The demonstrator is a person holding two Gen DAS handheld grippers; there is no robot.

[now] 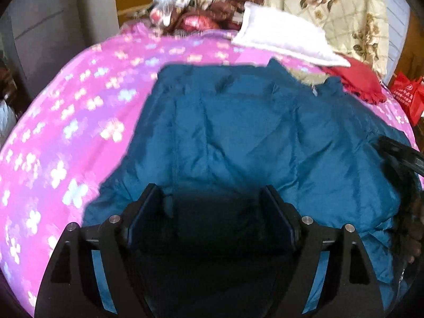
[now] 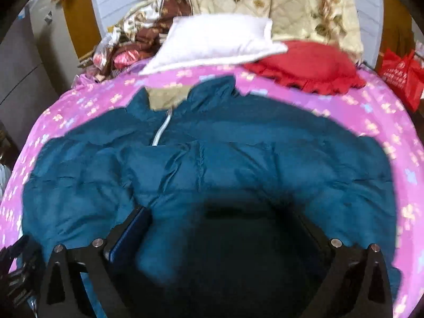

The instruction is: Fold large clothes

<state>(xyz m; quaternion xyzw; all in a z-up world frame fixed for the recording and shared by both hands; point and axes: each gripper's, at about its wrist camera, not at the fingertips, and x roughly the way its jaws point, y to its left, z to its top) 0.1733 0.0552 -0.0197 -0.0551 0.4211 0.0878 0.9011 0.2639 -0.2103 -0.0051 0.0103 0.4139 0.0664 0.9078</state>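
Puffy teal quilted jacket (image 2: 212,159) lies spread on the pink flowered bedspread (image 1: 66,132), collar toward the far edge, long axis running away from both grippers. Left gripper (image 1: 212,212) and right gripper (image 2: 225,228) both gape wide over its near hem, gripping nothing.

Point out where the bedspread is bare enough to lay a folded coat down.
Bare pink bedspread lies left of the teal jacket, in the left wrist view. A narrower strip runs between jacket and red cushion. The bed's head is crowded: white pillow, cushion, piled quilts.
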